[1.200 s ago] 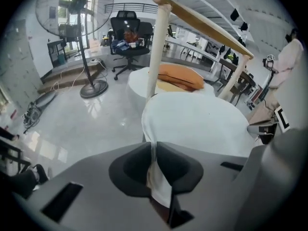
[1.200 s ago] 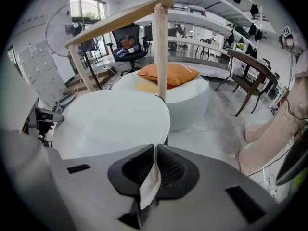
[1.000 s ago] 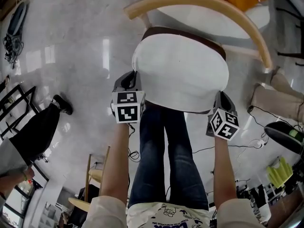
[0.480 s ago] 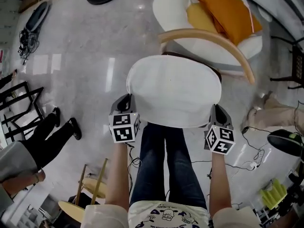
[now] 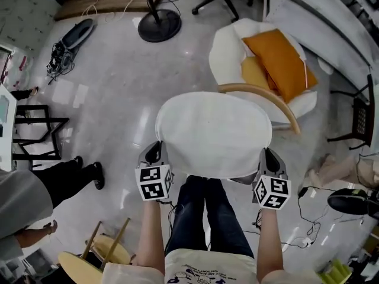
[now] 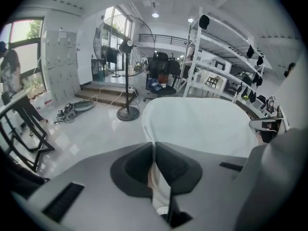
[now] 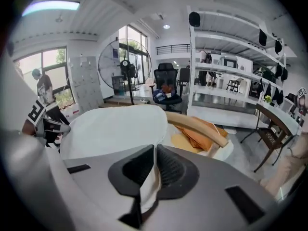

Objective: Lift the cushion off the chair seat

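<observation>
A round white cushion [image 5: 213,134] hangs flat in the air in front of me, held by its two near corners. My left gripper [image 5: 159,155] is shut on the cushion's left edge [image 6: 155,177], a fold of white cloth pinched between its jaws. At the opposite side, my right gripper [image 5: 266,157] is shut on the right edge [image 7: 150,182] the same way. The chair is mostly hidden beneath the cushion; only its curved wooden backrest [image 5: 260,96] shows past the far rim, also in the right gripper view [image 7: 197,125].
Behind the chair stands a white armchair [image 5: 228,49] with orange pillows [image 5: 278,61]. A fan stand [image 5: 159,23] is at the far left, a person's legs [image 5: 65,179] at my left, a wooden stool [image 5: 100,250] near my left elbow. Cables and gear [image 5: 349,200] lie on the floor at right.
Both grippers have risen with the cushion, which has come up off the chair seat. The brown seat that showed under it earlier is now covered, and more of the room is in view.
</observation>
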